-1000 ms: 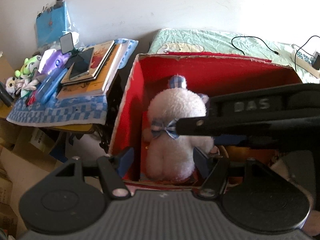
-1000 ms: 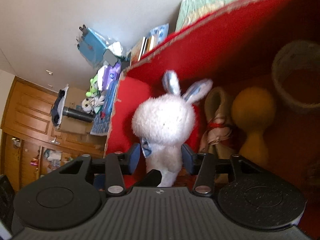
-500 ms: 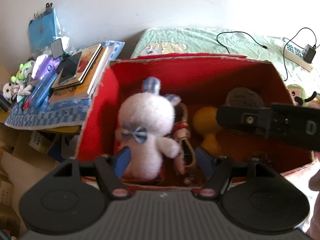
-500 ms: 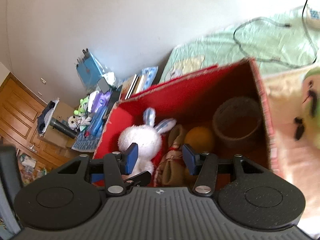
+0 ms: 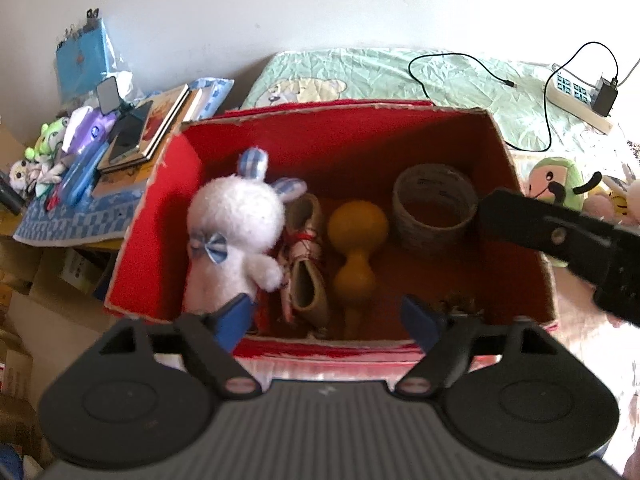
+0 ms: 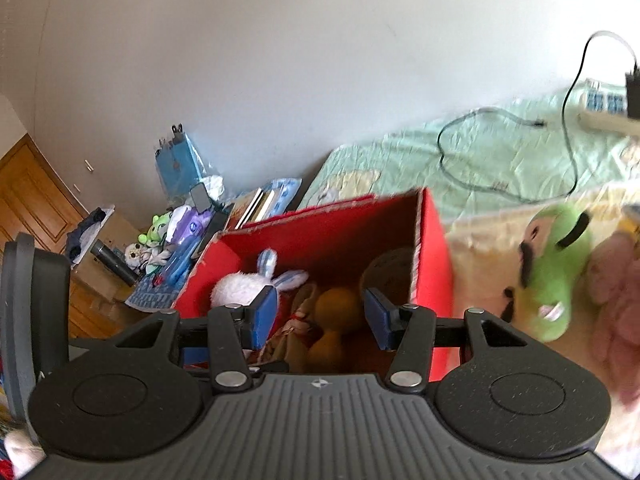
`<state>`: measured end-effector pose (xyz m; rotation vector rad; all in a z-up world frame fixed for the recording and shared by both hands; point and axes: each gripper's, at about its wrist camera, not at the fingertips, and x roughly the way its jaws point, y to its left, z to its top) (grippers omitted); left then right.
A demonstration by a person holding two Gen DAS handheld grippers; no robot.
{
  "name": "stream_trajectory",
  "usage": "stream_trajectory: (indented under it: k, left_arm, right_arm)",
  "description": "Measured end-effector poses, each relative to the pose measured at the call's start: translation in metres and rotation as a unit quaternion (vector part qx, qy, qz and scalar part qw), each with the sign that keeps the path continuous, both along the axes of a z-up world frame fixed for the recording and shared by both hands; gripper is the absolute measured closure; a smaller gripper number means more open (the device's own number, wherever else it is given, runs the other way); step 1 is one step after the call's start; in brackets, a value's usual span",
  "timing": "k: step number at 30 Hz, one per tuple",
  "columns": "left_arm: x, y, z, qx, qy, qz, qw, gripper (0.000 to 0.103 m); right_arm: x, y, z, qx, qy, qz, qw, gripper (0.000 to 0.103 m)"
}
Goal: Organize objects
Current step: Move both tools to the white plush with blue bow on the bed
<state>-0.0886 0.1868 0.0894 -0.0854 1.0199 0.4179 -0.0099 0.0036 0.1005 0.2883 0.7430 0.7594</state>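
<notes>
On the bed, the red box (image 5: pixel 160 216) holds a white bunny (image 5: pixel 236 236) at its left wall; both grippers' jaws apart, empty.

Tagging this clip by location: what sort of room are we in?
Most likely a lived-in bedroom. A quilted green bedspread lies behind the red box of toys, a green plush lies beside the box, and a side table with stacked books stands against the wall.
</notes>
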Motion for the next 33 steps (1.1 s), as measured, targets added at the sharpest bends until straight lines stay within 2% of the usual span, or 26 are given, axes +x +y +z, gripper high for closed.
stream_trajectory:
  k: [5, 10, 19, 29, 33]
  left_arm:
    - [0.003, -0.021, 0.009, 0.025, 0.000, -0.001, 0.9997, 0.010]
    - [0.009, -0.047, 0.015, 0.027, 0.000, -0.017, 0.9995, 0.007]
    - [0.020, -0.109, 0.016, 0.026, -0.006, -0.069, 0.9973, 0.007]
    - [0.040, -0.161, 0.003, 0.001, 0.005, -0.109, 0.9940, 0.007]
    - [0.051, -0.178, -0.002, -0.023, 0.003, -0.129, 0.9914, 0.007]
  right_arm:
    - [-0.004, -0.021, 0.008, -0.011, -0.050, 0.000, 0.999, 0.050]
    - [-0.004, -0.042, 0.010, -0.011, -0.061, 0.007, 0.998, 0.050]
    - [-0.005, -0.096, 0.009, -0.009, -0.044, -0.004, 0.999, 0.050]
    - [0.001, -0.168, 0.001, -0.011, -0.012, -0.054, 0.998, 0.050]
    - [0.008, -0.194, 0.000, -0.008, -0.006, -0.078, 0.997, 0.050]
